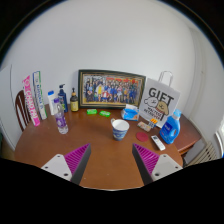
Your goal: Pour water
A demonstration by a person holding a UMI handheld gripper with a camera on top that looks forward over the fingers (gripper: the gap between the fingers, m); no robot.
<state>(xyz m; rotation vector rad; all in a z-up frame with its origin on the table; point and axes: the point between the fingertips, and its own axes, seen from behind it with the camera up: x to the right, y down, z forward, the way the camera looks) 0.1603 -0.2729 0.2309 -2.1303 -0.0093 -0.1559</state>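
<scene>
Beyond the wide-open, empty jaws (109,160), the cup (120,129) stands on the table (100,150).

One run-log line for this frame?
phase: approach | gripper: open, empty | cup: on table, ahead | bottle: upright, left

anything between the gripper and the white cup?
Nothing visible. The gripper is open and empty, with bare wooden table from its fingers up to the white cup just ahead. The blue jug and clear bottle stand off to either side.
</scene>
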